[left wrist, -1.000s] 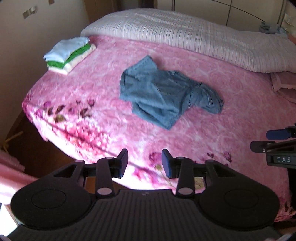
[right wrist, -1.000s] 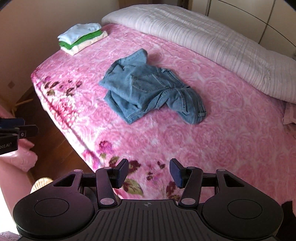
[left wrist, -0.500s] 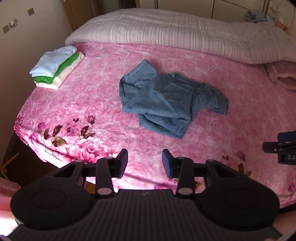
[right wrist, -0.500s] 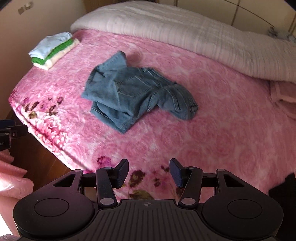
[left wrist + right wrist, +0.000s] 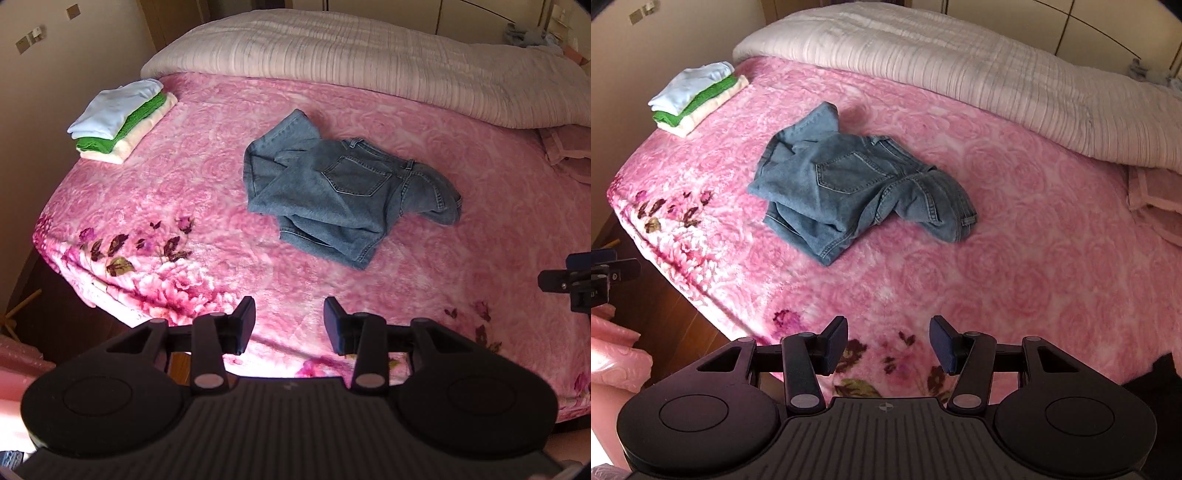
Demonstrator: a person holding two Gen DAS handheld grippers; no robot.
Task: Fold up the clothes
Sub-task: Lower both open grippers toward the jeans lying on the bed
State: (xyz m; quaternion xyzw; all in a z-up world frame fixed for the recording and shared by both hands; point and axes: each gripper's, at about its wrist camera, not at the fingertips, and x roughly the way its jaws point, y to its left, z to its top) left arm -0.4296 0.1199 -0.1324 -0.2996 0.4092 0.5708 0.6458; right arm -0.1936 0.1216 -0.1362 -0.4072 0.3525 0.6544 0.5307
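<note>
Both grippers (image 5: 289,325) (image 5: 888,343) empty; 1 jeans (image 5: 343,192), 3 folded clothes (image 5: 122,120).

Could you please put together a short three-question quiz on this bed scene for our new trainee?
1. True or false: the jeans already lie neatly folded on the pink blanket.
2. Which piece is on top of the stack of folded clothes? A) green B) light blue C) cream
3. Fill in: the left gripper and the right gripper are both ____, with nothing between their fingers.

Key
1. False: they lie crumpled in a heap, one back pocket facing up.
2. B: light blue on top, green in the middle, cream at the bottom.
3. open
</note>
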